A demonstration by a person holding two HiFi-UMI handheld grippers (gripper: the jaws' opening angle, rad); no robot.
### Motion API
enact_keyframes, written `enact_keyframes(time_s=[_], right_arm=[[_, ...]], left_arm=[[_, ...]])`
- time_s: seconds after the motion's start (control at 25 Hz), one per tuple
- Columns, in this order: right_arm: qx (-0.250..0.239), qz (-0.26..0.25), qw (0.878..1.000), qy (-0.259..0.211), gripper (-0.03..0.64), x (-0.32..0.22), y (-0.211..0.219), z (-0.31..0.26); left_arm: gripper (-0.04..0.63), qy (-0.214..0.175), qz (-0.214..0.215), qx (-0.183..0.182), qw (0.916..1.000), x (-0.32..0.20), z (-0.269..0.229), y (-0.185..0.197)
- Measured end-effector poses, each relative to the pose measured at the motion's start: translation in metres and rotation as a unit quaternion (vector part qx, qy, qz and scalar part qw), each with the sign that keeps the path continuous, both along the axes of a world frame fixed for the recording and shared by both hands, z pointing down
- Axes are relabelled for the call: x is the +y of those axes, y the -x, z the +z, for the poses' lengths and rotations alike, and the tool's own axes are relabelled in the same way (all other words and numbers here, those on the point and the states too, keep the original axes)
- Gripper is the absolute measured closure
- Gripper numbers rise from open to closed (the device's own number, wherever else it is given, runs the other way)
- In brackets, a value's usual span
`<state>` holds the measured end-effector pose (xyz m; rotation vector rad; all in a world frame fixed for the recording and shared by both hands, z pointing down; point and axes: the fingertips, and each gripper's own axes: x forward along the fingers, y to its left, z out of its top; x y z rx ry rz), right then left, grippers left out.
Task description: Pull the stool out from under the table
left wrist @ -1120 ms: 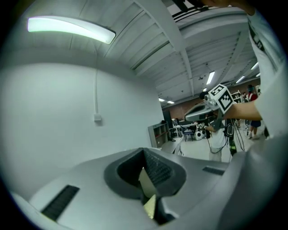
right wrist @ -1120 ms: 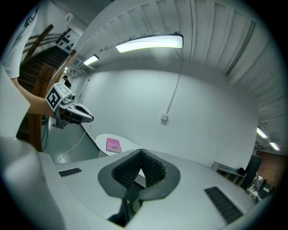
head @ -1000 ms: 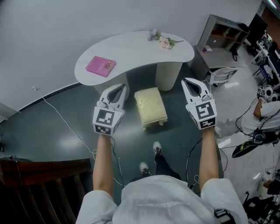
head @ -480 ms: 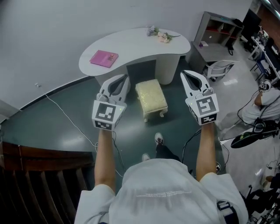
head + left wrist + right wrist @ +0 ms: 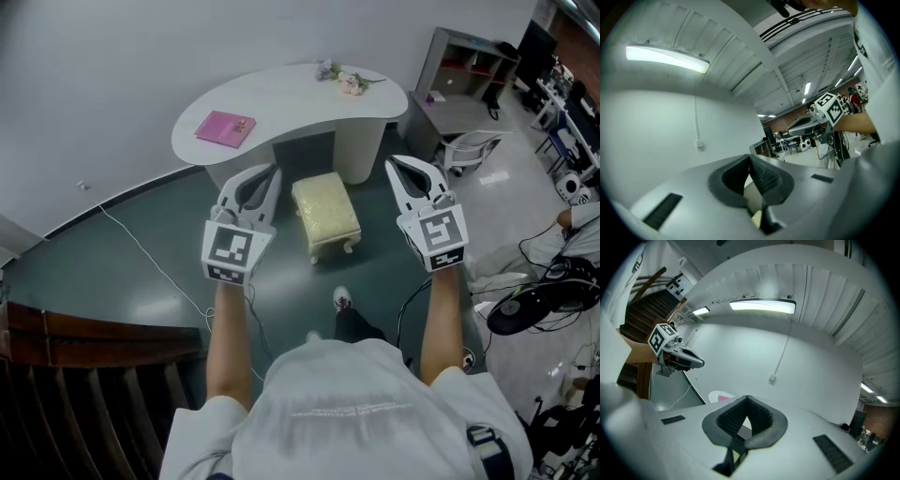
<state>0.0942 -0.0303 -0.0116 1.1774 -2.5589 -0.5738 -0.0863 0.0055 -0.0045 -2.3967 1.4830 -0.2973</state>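
Looking down in the head view, we see a glossy dark-green floor (image 5: 112, 272) meeting a white wall (image 5: 94, 56), with a white kidney-shaped bench (image 5: 291, 103) set against that wall. A pink book (image 5: 225, 128) lies toward the bench's left end and a sprig of flowers (image 5: 342, 80) toward its right end. A grey shelf unit (image 5: 464, 66) stands right of the bench, a thin cable (image 5: 141, 246) trails over the floor left of it, and wooden stairs (image 5: 84, 375) sit well apart from it, on the near left.

Only the head view shows the cream stool (image 5: 325, 214). It stands on the floor just in front of the bench, out from beneath the top, its far short end near the bench's pedestal. Its long axis runs from the bench toward our feet, skewed slightly right at the near end.

The left tool (image 5: 270, 172) and right tool (image 5: 394, 163) flank the stool and point toward the bench. Their own views show each with its jaws pressed together and pinching nothing.

The left tool's view adds a ceiling strip light (image 5: 665, 58) and the right tool seen against a workshop. The right tool's view shows the left tool, the stairs and the pink book.
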Motion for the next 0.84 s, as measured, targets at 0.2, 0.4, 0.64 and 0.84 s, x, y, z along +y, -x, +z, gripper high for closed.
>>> enact_keyframes(time_s=[0.2, 0.4, 0.64, 0.84], right_arm=[[-0.002, 0.000, 1.000, 0.001, 0.603, 0.000, -0.001, 0.001], [-0.005, -0.002, 1.000, 0.003, 0.603, 0.009, -0.003, -0.005], [-0.005, -0.005, 1.000, 0.001, 0.601, 0.020, -0.005, -0.007], [-0.005, -0.007, 1.000, 0.003, 0.602, 0.026, -0.007, -0.007]], left_arm=[[0.577, -0.001, -0.002, -0.003, 1.0000, 0.001, 0.000, 0.000], [0.577, 0.001, -0.003, -0.005, 1.0000, 0.009, -0.003, -0.004], [0.577, 0.006, -0.003, -0.006, 1.0000, 0.018, 0.001, -0.011], [0.577, 0.007, -0.002, -0.008, 0.9999, 0.024, 0.001, -0.016]])
